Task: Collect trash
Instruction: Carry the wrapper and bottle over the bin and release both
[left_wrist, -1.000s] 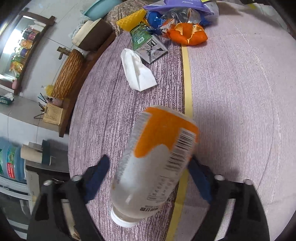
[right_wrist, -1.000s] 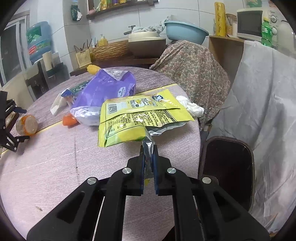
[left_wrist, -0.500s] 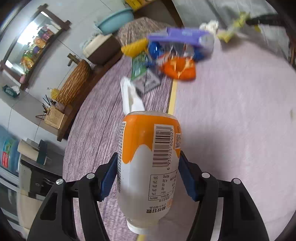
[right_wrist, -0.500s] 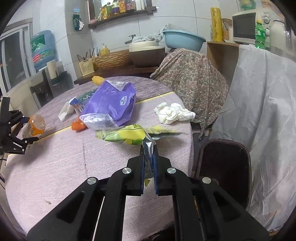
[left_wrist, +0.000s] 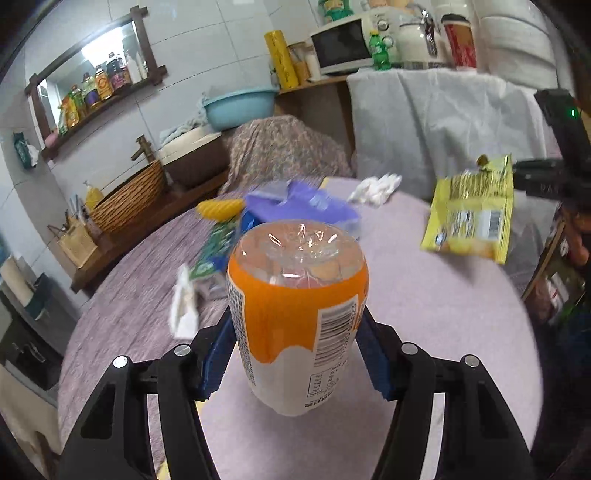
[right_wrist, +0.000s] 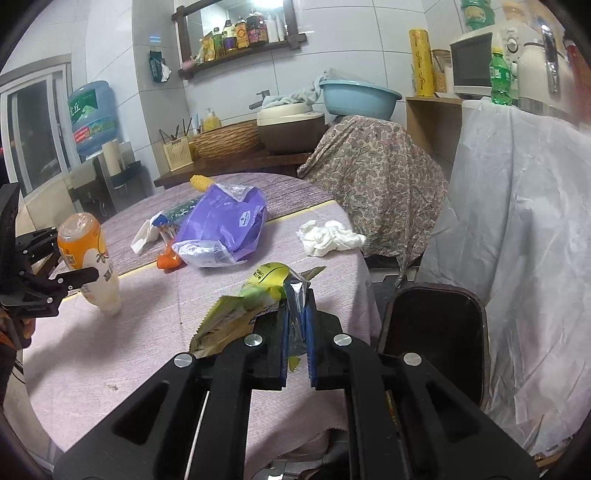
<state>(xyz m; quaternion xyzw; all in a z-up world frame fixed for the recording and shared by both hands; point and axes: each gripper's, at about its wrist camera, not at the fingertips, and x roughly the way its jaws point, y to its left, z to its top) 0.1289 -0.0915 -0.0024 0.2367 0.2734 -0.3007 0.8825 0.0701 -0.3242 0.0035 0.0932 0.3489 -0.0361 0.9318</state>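
Observation:
My left gripper (left_wrist: 297, 354) is shut on an orange-and-white plastic bottle (left_wrist: 299, 310), held upside down above the round table (left_wrist: 424, 314); the bottle also shows in the right wrist view (right_wrist: 86, 258). My right gripper (right_wrist: 297, 332) is shut on a yellow snack bag (right_wrist: 255, 299), lifted off the table; the bag also hangs at the right of the left wrist view (left_wrist: 469, 214). A dark trash bin (right_wrist: 432, 328) stands on the floor right of the table.
On the table lie a purple bag (right_wrist: 225, 229), a crumpled white tissue (right_wrist: 328, 236), an orange wrapper (right_wrist: 168, 260), a white paper scrap (right_wrist: 142, 238) and a yellow corn-shaped piece (right_wrist: 201, 182). A cloth-covered chair (right_wrist: 373, 184) stands behind the table.
The left gripper closed on the bottle, lifted it and tilted up to face across the table. The right gripper raised the yellow bag off the table.

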